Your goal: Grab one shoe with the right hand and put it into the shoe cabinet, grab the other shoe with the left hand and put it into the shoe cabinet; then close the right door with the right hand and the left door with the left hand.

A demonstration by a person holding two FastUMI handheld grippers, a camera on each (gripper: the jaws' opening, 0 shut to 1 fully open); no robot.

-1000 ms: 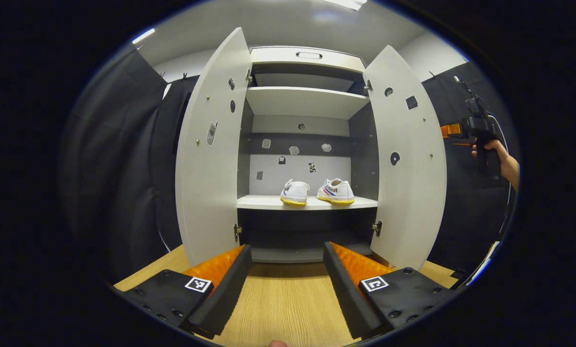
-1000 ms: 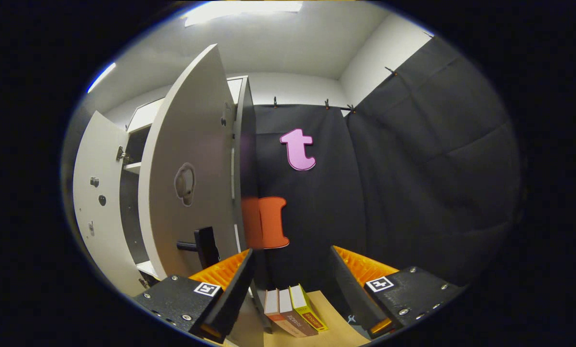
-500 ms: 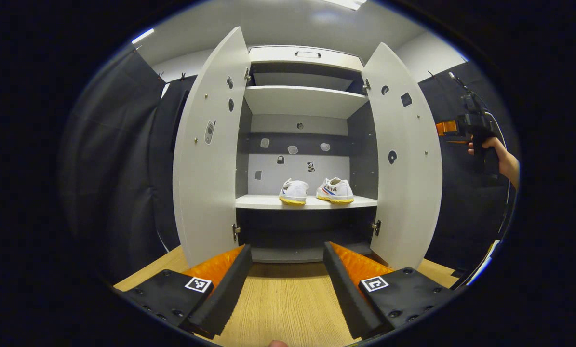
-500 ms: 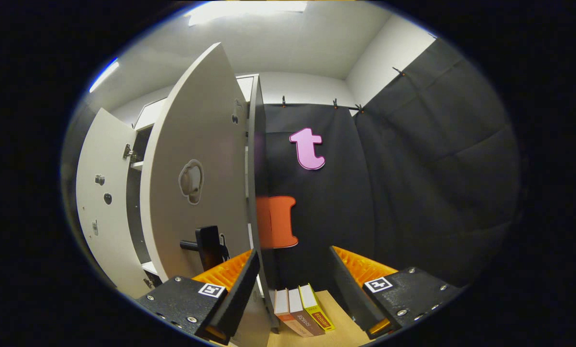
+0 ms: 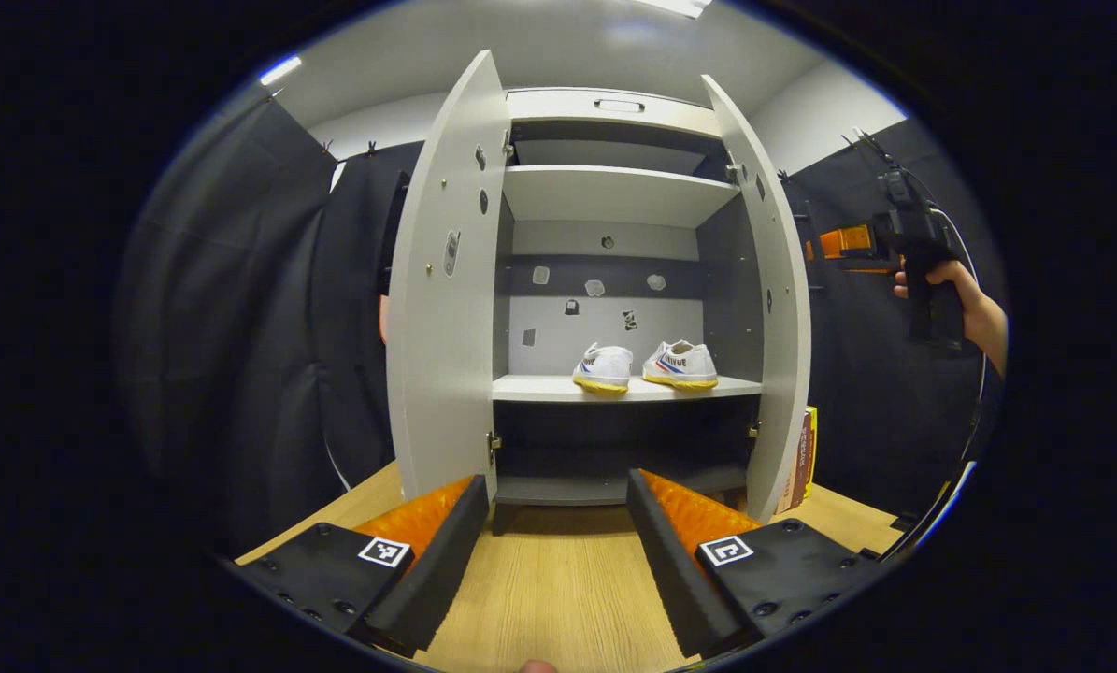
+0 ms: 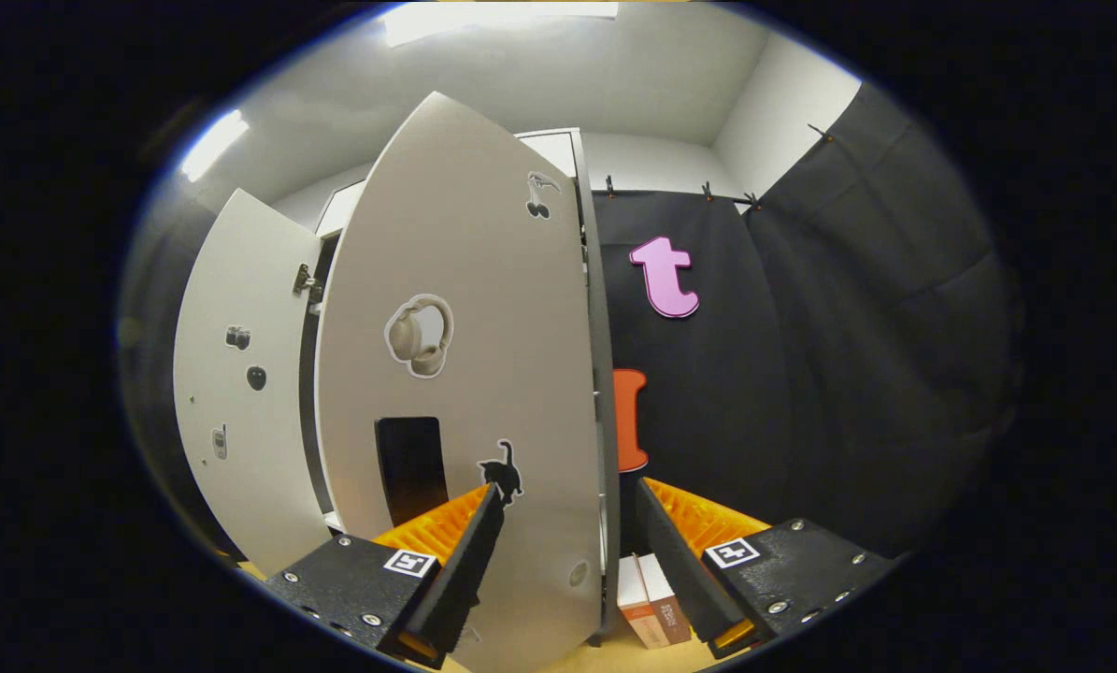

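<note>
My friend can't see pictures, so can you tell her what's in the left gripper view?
A tall cabinet stands with both doors open, and two white shoes sit side by side on its middle shelf. The open left hand-held gripper hangs low over the wooden floor in front. At the far right, a hand holds the right hand-held gripper.

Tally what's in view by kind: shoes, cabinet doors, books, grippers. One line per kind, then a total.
White shoes: 2
Cabinet doors: 2
Books: 2
Grippers: 2
Total: 8
</note>
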